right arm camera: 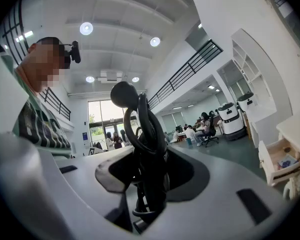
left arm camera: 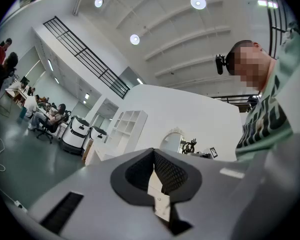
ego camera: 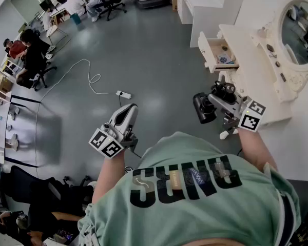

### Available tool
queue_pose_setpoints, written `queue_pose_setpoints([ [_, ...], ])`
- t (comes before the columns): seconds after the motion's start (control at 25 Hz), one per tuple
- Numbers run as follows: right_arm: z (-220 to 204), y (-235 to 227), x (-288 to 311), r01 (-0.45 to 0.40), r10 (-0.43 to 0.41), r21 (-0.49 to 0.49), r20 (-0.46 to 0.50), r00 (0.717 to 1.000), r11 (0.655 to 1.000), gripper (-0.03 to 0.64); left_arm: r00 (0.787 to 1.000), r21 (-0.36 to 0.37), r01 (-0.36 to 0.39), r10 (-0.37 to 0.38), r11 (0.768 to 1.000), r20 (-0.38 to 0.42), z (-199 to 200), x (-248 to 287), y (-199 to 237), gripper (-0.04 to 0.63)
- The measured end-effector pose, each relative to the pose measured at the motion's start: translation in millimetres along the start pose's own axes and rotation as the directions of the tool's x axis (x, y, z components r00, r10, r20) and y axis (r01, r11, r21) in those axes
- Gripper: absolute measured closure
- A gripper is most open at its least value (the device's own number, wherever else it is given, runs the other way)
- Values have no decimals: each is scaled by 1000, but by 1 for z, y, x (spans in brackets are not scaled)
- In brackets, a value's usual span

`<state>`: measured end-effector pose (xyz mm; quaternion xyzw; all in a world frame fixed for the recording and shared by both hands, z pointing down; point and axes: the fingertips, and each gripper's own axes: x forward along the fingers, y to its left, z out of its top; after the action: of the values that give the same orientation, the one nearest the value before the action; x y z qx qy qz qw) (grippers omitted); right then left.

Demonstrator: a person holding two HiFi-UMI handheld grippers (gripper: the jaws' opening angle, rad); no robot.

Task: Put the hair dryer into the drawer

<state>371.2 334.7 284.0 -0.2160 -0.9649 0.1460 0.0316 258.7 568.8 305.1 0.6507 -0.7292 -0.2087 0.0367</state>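
Observation:
The black hair dryer (ego camera: 203, 108) hangs in the air in front of the white dressing table (ego camera: 256, 81), with my right gripper (ego camera: 218, 99) shut on it. In the right gripper view the hair dryer (right arm camera: 140, 134) and its looped cord fill the gap between the jaws of the right gripper (right arm camera: 147, 180). The drawer (ego camera: 218, 53) stands pulled open, with small items inside, up and slightly right of the dryer. It also shows at the right edge as an open drawer (right arm camera: 280, 161). My left gripper (ego camera: 128, 110) is over the floor to the left; the left gripper (left arm camera: 152, 170) is shut, with nothing held.
A round mirror (ego camera: 299, 29) stands on the dressing table. A white power strip (ego camera: 124, 94) with its cable lies on the grey floor. People sit at desks (ego camera: 31, 55) at the far left, and white shelf units (ego camera: 195, 4) stand behind the drawer.

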Motion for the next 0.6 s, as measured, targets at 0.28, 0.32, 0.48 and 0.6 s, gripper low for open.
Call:
queue_pose_setpoints([
  [0.28, -1, 0, 1, -9, 9, -3, -5, 1000, 1000, 462, 1000, -7, -1, 1, 1000, 1, 0, 3, 1, 585],
  [0.32, -1, 0, 1, -10, 10, -3, -5, 1000, 1000, 462, 1000, -8, -1, 1, 1000, 1, 0, 4, 1, 586],
  [0.48, -1, -1, 0, -14, 14, -5, -2, 1000, 1000, 462, 1000, -8, -1, 1, 1000, -3, -2, 4, 0, 584],
  [0.6, -1, -1, 0, -13, 13, -6, -3, 1000, 1000, 462, 1000, -8, 0, 0, 1000, -5, -3, 5, 0, 585],
])
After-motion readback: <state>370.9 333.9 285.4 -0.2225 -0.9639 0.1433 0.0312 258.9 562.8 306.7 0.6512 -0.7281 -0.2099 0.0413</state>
